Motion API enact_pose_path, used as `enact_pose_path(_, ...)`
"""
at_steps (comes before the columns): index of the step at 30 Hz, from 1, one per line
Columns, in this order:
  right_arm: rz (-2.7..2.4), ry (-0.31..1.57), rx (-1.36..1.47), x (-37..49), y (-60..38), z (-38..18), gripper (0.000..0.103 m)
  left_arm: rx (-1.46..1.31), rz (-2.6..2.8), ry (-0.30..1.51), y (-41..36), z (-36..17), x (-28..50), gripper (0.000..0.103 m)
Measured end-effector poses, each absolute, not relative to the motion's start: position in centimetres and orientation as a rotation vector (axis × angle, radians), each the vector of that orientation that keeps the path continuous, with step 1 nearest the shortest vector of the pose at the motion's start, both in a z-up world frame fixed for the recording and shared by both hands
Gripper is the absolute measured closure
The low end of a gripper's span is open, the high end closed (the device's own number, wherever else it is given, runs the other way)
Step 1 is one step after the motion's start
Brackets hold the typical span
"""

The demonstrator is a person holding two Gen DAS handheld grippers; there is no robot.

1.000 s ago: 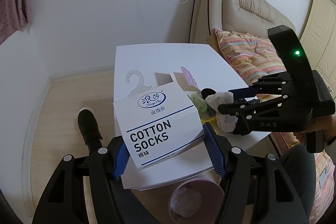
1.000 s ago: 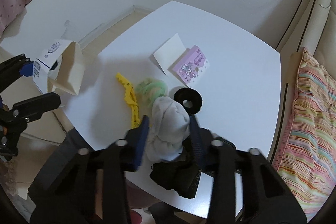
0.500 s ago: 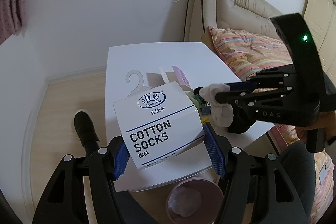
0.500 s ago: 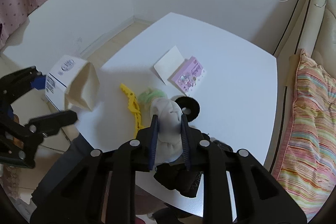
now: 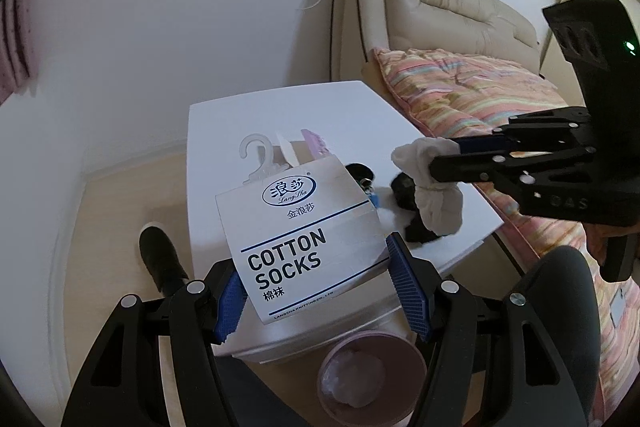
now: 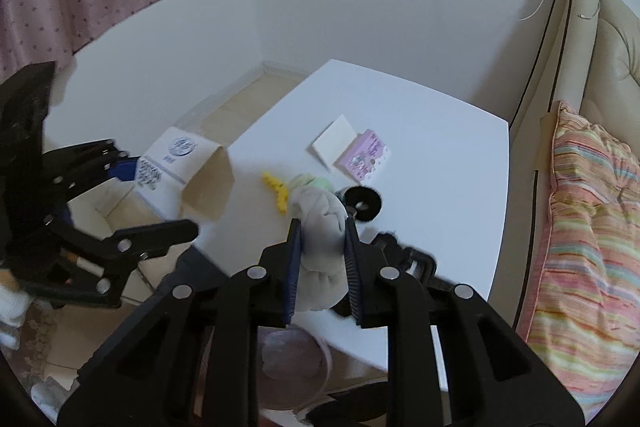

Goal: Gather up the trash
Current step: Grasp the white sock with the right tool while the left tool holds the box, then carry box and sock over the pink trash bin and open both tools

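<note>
My left gripper point(image 5: 316, 287) is shut on a white "COTTON SOCKS" box point(image 5: 300, 231) and holds it above the near edge of the white table point(image 5: 288, 111). The box also shows in the right wrist view point(image 6: 180, 163), its open end facing the table. My right gripper point(image 6: 322, 251) is shut on a white sock point(image 6: 320, 223), lifted above the table; the sock also shows in the left wrist view point(image 5: 432, 179). A pink bin point(image 5: 368, 375) with a plastic liner stands on the floor below the table edge, also in the right wrist view point(image 6: 292, 367).
On the table lie a yellow clip point(image 6: 278, 193), a green item point(image 6: 310, 183), a black ring point(image 6: 362, 201), a pink-and-white card box point(image 6: 366, 157) and dark cloth point(image 5: 416, 227). A beige sofa point(image 5: 440, 11) with a striped cushion point(image 6: 588, 219) is at the right. A black shoe point(image 5: 160, 259) is on the floor.
My right gripper has closed tighter on the white sock and lifted it off the table. The left gripper keeps hold of the box, with little movement.
</note>
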State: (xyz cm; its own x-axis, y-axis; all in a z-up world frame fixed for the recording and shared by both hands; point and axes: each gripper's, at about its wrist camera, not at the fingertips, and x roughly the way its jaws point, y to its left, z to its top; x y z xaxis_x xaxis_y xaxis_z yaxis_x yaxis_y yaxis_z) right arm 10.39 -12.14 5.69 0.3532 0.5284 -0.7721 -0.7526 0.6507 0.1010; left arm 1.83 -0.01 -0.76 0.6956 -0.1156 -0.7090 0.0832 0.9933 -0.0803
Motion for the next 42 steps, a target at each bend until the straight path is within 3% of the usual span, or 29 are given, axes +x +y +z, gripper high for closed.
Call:
enact_pose_path(11, 0.868, 0.847, -0.269, 4.7, -15.4, 4.8, 0.083, 0.011, -0.155, 0.795, -2.1, -1.4, -1.8, 0.04)
enact_pose_path(32, 0.923, 0.97, -0.281, -0.9, -15.2, -2.8, 0.082, -0.001, -0.194, 0.852, -3.2, -5.2, -6.3, 0.04)
enact_pose_path(34, 0.929, 0.974, -0.295, -1.1, -14.8, -3.0, 0.077, -0.001, -0.192, 0.854, -3.1, -5.2, -6.4, 0.04)
enact_pose_path(35, 0.926, 0.974, -0.303, -1.1, -14.7, -3.1, 0.065, -0.002, -0.19, 0.853, -3.0, -5.2, -6.4, 0.04)
enact_pose_path(36, 0.921, 0.975, -0.309, -1.1, -14.6, -3.2, 0.044, -0.004, -0.189, 0.853, -2.9, -5.2, -6.5, 0.04)
enact_pose_path(38, 0.913, 0.97, -0.304, -1.0, -14.8, -3.3, 0.029, -0.004, -0.189, 0.853, -2.9, -5.2, -6.6, 0.04)
enact_pose_path(42, 0.885, 0.967, -0.295, -0.9, -15.1, -3.3, 0.014, -0.001, -0.192, 0.856, -2.9, -5.3, -6.6, 0.04)
